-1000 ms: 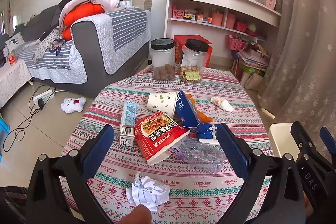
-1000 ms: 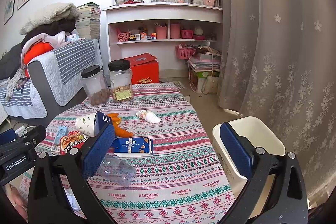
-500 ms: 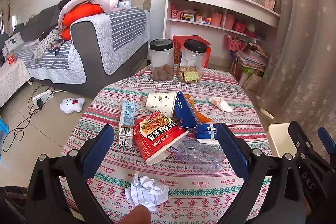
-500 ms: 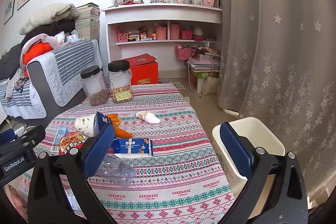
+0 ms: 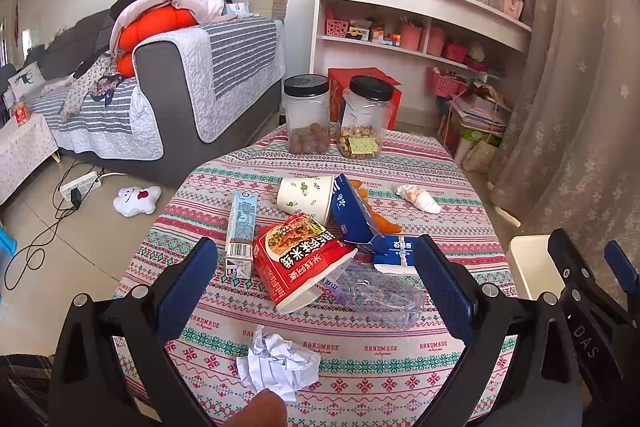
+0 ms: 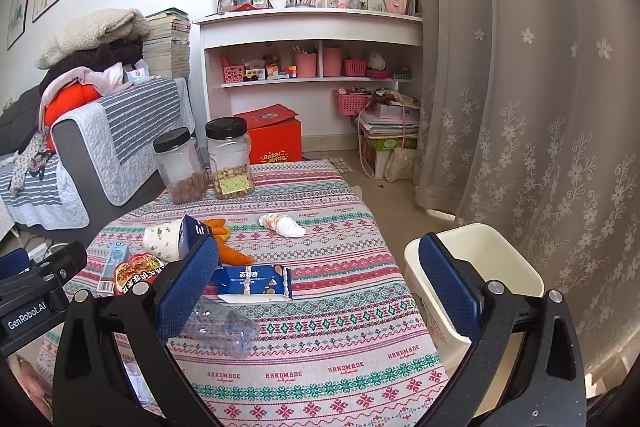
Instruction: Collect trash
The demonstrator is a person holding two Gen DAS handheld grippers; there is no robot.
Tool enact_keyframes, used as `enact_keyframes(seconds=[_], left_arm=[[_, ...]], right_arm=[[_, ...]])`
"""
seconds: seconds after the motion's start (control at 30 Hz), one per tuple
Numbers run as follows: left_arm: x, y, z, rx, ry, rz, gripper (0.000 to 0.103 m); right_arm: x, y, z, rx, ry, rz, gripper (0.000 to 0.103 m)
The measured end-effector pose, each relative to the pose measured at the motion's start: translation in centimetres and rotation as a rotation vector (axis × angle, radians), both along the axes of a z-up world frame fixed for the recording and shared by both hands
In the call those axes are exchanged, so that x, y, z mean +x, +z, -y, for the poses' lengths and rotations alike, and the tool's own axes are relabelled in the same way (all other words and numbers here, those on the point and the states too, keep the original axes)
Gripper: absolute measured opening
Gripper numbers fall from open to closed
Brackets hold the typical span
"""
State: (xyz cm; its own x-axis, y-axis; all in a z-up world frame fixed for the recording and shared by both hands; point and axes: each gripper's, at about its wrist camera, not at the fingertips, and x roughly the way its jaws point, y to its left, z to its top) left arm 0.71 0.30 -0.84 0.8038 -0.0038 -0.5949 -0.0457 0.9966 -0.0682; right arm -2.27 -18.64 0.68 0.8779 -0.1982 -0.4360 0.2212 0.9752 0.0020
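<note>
We see almost nothing changed over the last second: our left gripper (image 5: pixel 316 287) and right gripper (image 6: pixel 316 291) still hover wide apart and empty, so the crumpled white paper ball (image 5: pixel 276 365), red noodle cup (image 5: pixel 298 259) and clear crushed plastic bottle (image 5: pixel 380 293) remain on the patterned tablecloth (image 5: pixel 400 355), none in the cream plastic bin (image 6: pixel 480 267) beside it.

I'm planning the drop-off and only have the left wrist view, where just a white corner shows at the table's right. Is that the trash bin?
Observer: Yes. The right wrist view shows a cream bin standing on the floor beside the table.
Operator: Anything in it?
Observer: The part of the inside that shows looks empty; the right gripper hides its bottom.
Operator: Is that gripper holding anything?
Observer: No, it is open, above the blue snack wrapper and clear plastic bottle.
</note>
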Motion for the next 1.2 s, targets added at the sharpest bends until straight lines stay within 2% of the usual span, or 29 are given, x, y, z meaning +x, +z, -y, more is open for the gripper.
enact_keyframes(seconds=[0.5, 0.63, 0.8, 0.9, 0.97, 1.2], left_arm=[[0.0, -0.1, -0.1, -0.004, 0.006, -0.012, 0.095], [0.2, -0.3, -0.5, -0.003, 0.021, -0.028, 0.095], [0.6, -0.4, -2.4, -0.010, 0.053, -0.061, 0.095], [0.9, -1.3, -4.3, -0.049, 0.060, -0.127, 0.095], [1.0, -2.3, -5.8, -0.112, 0.069, -0.191, 0.095], [1.9, -8.2, -7.4, -0.304, 0.086, -0.448, 0.095]], right_arm=[[0.6, -0.4, 0.0, 0.007, 0.003, -0.027, 0.096], [1.2, -1.0, 0.1, 0.023, 0.011, -0.075, 0.096], [2.5, -2.2, 0.5, 0.085, 0.051, -0.184, 0.096], [3.0, -2.7, 1.1, 0.149, 0.066, -0.237, 0.096], [3.3, -3.0, 1.4, 0.188, 0.074, -0.261, 0.096], [3.9, -4.1, 1.8, 0.261, 0.090, -0.329, 0.096]])
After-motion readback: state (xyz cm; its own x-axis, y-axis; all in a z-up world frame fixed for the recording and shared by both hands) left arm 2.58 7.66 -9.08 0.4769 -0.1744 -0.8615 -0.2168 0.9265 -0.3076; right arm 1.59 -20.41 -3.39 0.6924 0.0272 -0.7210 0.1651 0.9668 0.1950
